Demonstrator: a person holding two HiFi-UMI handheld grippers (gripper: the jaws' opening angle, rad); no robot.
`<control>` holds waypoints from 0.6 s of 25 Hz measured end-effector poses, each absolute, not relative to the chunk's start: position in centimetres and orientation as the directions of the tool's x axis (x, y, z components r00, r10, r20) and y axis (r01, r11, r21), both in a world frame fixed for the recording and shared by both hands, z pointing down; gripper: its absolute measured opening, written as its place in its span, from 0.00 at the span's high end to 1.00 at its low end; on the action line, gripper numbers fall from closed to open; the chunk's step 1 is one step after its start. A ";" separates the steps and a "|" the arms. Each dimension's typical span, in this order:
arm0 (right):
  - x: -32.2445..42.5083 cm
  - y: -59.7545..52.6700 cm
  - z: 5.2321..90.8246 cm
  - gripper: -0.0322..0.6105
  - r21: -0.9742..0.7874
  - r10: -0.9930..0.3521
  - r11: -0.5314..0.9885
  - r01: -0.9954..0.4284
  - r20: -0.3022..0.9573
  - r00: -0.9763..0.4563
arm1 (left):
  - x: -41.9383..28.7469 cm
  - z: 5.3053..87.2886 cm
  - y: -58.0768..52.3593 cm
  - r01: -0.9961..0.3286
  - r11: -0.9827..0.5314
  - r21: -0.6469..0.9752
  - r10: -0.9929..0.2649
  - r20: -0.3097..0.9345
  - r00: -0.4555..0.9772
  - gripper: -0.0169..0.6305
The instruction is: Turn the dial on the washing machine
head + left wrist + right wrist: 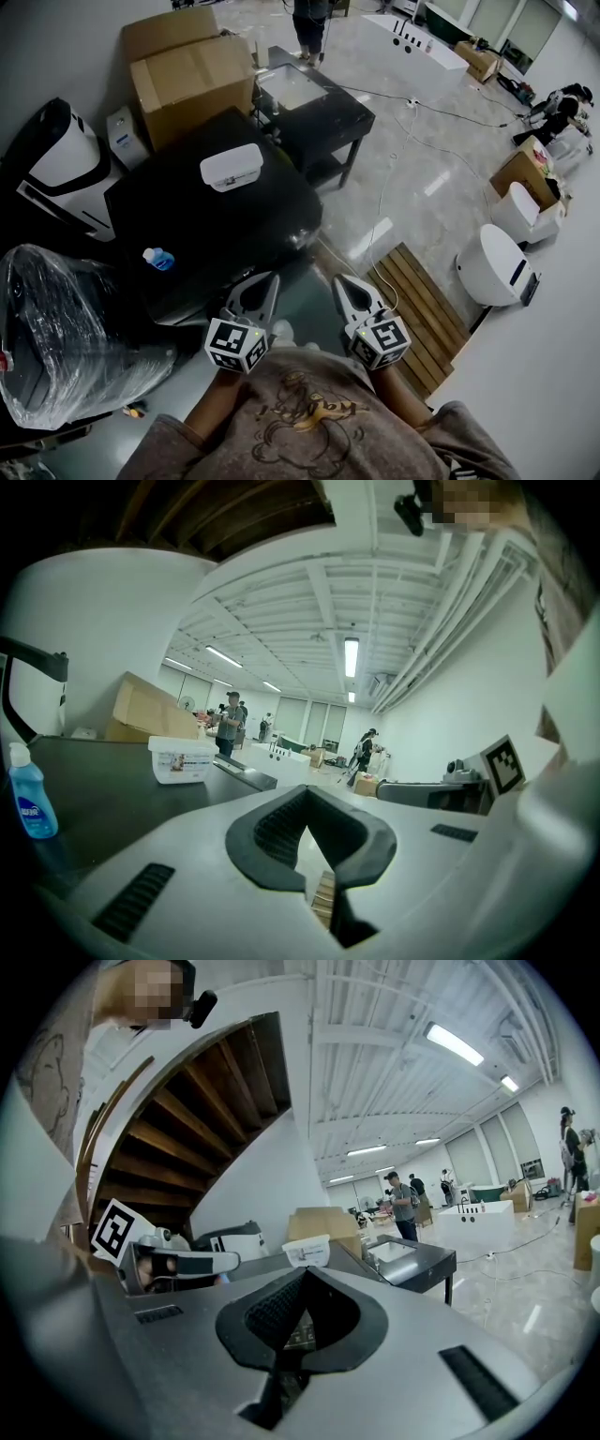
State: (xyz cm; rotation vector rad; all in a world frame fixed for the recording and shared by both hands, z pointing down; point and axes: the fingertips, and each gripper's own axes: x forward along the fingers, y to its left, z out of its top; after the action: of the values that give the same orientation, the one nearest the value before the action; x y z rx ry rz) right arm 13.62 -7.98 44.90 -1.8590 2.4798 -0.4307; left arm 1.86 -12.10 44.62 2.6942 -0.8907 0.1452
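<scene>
Head view: left claw and right claw hang near the person, short of what is probably the washing machine; no dial shows.

Left gripper view: the left claw is pressed together and empty; a careless reach could topple the bottle.

Right gripper view: the right claw is closed on nothing; unless spread, it would likely skid off the dial.

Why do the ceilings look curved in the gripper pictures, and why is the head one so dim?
Left gripper view and right gripper view: wide-angle lenses bend the ceiling beams and blacken the corners. Head view: darker overall, with pale glare streaks on the glossy floor.
</scene>
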 end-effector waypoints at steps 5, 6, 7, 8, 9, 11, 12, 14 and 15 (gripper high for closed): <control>13.9 -7.6 45.6 0.95 -0.211 -0.945 0.247 -0.946 0.164 -0.284 | 1.6 45.1 -12.0 -0.607 -0.757 0.244 -0.574 0.196 0.795 0.98; 13.9 -7.5 45.8 0.95 -0.209 -0.944 0.247 -0.946 0.167 -0.284 | 1.5 45.0 -12.0 -0.609 -0.755 0.244 -0.577 0.195 0.793 0.98; 13.9 -7.4 45.9 0.95 -0.209 -0.944 0.247 -0.946 0.169 -0.284 | 1.5 45.0 -12.0 -0.611 -0.753 0.243 -0.579 0.194 0.792 0.98; 14.0 -7.4 46.1 0.95 -0.211 -0.944 0.246 -0.946 0.170 -0.284 | 1.4 45.0 -12.1 -0.613 -0.752 0.243 -0.582 0.193 0.790 0.98; 14.1 -7.4 46.2 0.95 -0.213 -0.944 0.246 -0.946 0.171 -0.284 | 1.4 45.0 -12.1 -0.615 -0.751 0.242 -0.584 0.192 0.789 0.98; 14.2 -7.4 46.2 0.95 -0.215 -0.943 0.245 -0.945 0.172 -0.284 | 1.3 44.8 -12.2 -0.618 -0.749 0.240 -0.588 0.191 0.786 0.98; 14.2 -7.4 46.2 0.95 -0.213 -0.943 0.246 -0.946 0.172 -0.284 | 1.3 44.8 -12.1 -0.619 -0.747 0.241 -0.589 0.190 0.785 0.98; 14.3 -7.4 46.2 0.95 -0.208 -0.944 0.245 -0.947 0.170 -0.282 | 1.2 44.7 -12.0 -0.622 -0.744 0.245 -0.592 0.190 0.783 0.98; 14.4 -7.4 46.2 0.95 -0.203 -0.945 0.245 -0.948 0.170 -0.280 | 1.2 44.7 -12.0 -0.623 -0.743 0.247 -0.593 0.189 0.783 0.98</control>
State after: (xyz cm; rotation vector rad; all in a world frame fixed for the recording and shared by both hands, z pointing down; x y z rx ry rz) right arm 14.39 -7.43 46.17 -1.8917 2.4881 -0.4212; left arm 1.23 -12.00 44.67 2.6787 -0.9371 0.1407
